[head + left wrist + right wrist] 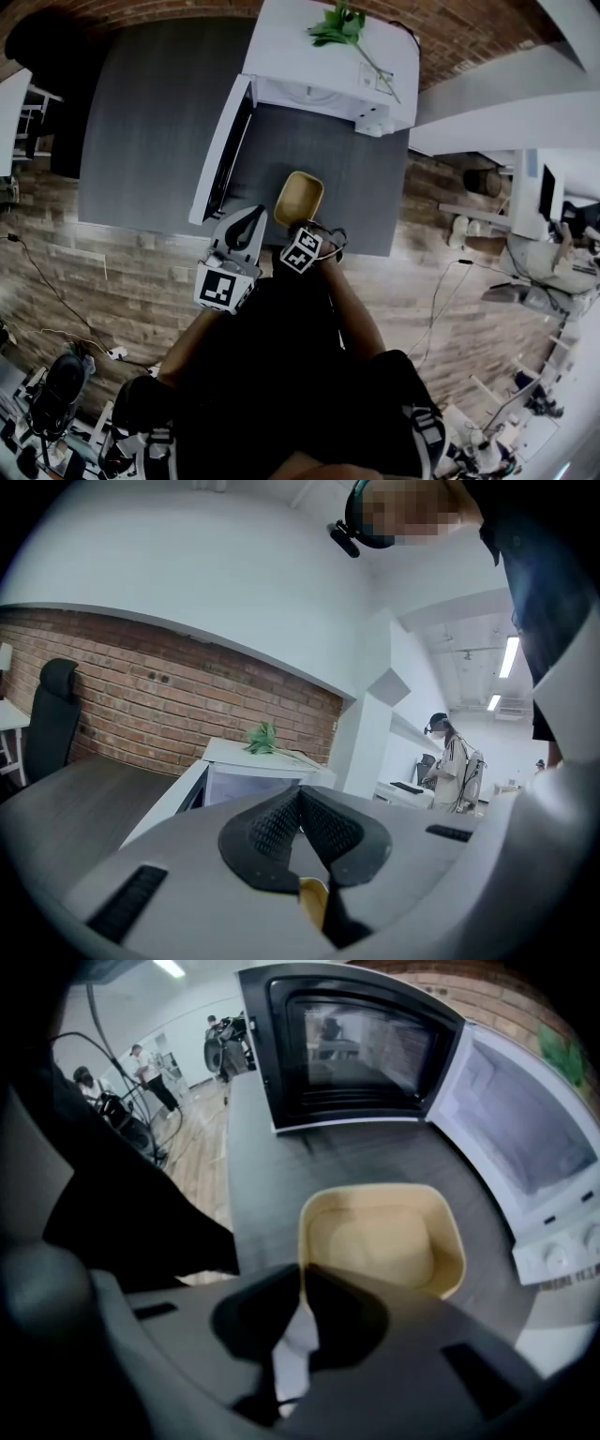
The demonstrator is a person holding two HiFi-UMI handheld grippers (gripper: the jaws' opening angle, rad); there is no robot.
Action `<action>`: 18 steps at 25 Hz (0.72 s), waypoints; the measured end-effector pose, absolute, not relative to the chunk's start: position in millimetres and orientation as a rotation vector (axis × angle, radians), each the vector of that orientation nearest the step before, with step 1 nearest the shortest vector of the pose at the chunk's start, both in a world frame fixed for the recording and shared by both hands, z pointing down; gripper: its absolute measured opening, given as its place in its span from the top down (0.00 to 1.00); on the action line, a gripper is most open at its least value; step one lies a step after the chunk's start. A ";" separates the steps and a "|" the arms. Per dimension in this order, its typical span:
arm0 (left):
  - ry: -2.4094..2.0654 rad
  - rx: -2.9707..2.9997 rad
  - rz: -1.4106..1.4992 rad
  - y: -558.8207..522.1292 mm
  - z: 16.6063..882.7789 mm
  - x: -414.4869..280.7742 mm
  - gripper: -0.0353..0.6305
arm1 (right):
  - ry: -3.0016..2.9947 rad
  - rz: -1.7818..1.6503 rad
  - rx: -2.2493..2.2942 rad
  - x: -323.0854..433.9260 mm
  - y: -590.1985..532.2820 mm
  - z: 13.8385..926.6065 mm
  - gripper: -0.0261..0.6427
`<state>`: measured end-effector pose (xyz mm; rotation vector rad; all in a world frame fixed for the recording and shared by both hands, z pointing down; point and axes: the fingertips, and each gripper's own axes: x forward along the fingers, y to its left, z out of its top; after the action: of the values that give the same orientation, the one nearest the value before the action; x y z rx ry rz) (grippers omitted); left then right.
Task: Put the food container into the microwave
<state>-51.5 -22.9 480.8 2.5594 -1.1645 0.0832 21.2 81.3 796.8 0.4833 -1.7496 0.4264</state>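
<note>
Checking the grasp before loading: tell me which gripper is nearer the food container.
Right. The right gripper has its jaws shut on the near rim of the food container. The left gripper sits just to its left, jaws together on nothing.

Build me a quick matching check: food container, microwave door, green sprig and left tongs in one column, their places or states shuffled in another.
1. food container
2. microwave door
3. green sprig
4. left tongs

A. lies on top of the microwave
B. shut, nothing between them
C. swung open
D. rim pinched in the right tongs

Pairs: 1-D, 2-C, 3-A, 4-B.
</note>
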 end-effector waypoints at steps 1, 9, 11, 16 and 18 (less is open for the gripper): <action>-1.164 2.561 0.083 -23.4 480.4 -50.8 0.89 | -1.752 0.425 0.481 21.6 80.7 795.0 0.89; -1.165 2.568 0.080 -24.8 478.2 -42.2 0.89 | -1.768 0.391 0.441 29.1 77.4 780.4 0.90; -1.168 2.572 0.081 -25.2 477.8 -39.9 0.89 | -1.770 0.381 0.433 31.9 76.0 777.5 0.90; -1.181 2.580 0.083 -26.7 474.3 -32.8 0.89 | -1.787 0.369 0.427 38.5 70.1 770.1 0.91; -1.189 2.583 0.078 -27.2 471.9 -29.5 0.89 | -1.796 0.359 0.430 41.8 67.2 765.8 0.91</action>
<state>-29.5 -27.2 471.9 2.5826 -1.1885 0.0780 41.8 67.2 765.8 0.4303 -1.7955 0.3594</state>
